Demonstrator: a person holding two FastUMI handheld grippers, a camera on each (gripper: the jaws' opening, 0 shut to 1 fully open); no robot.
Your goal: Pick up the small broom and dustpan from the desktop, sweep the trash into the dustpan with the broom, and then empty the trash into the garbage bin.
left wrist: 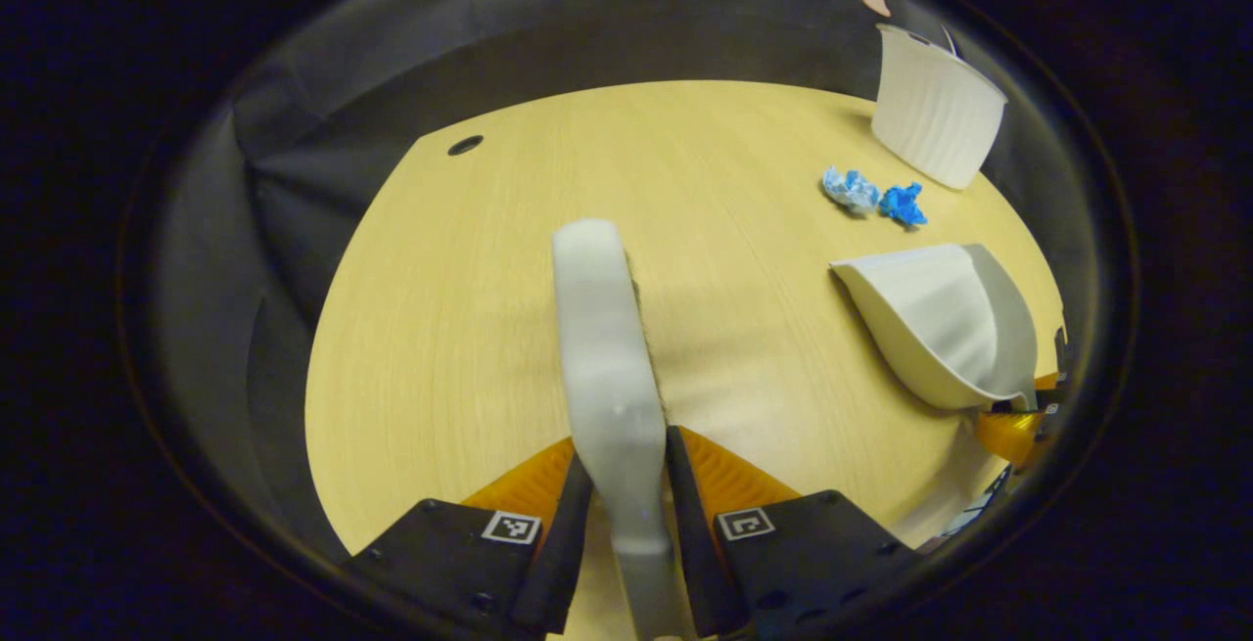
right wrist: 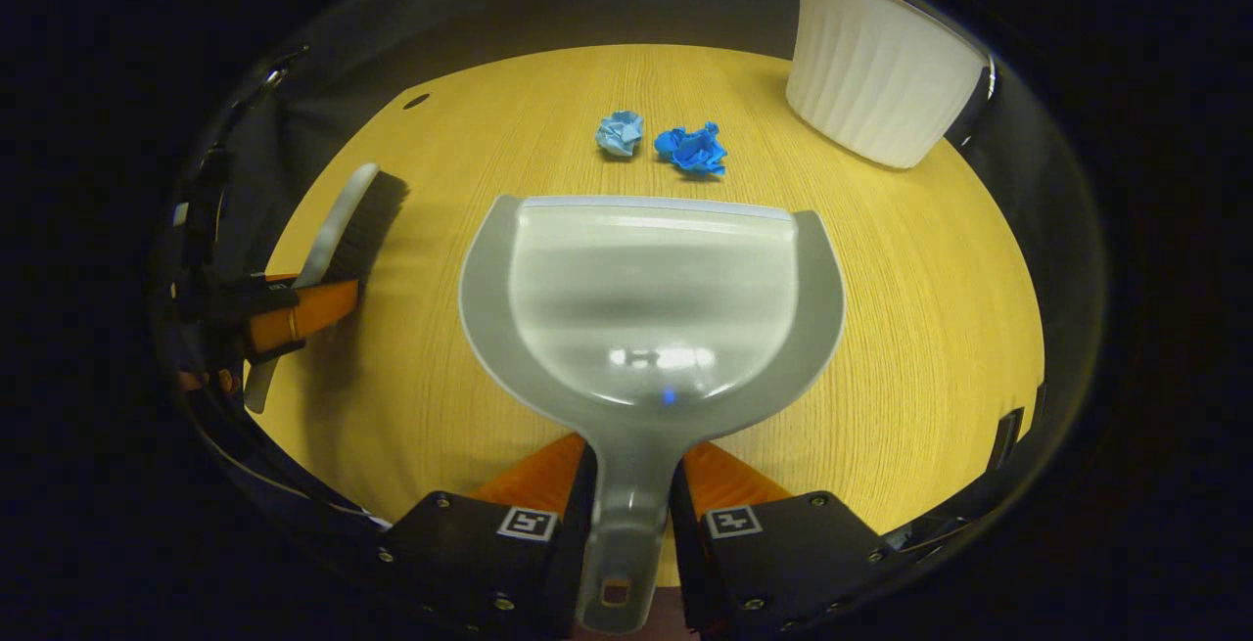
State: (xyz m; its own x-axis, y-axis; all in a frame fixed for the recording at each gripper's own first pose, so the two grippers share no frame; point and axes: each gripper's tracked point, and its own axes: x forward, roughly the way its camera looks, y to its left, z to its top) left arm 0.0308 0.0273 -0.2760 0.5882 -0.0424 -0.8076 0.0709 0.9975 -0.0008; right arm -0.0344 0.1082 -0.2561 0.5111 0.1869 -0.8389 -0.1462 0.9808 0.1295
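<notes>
My left gripper is shut on the handle of the small grey broom, which points away from me over the wooden desktop. My right gripper is shut on the handle of the grey dustpan, whose mouth faces two crumpled paper balls, one pale blue and one bright blue. In the left gripper view the dustpan sits at the right, with the paper balls beyond it. In the right gripper view the broom and the left gripper holding it are at the left.
A white ribbed garbage bin stands at the desk's far right corner, also seen in the left gripper view. A small dark hole marks the far left of the desktop. Black cloth walls surround the desk.
</notes>
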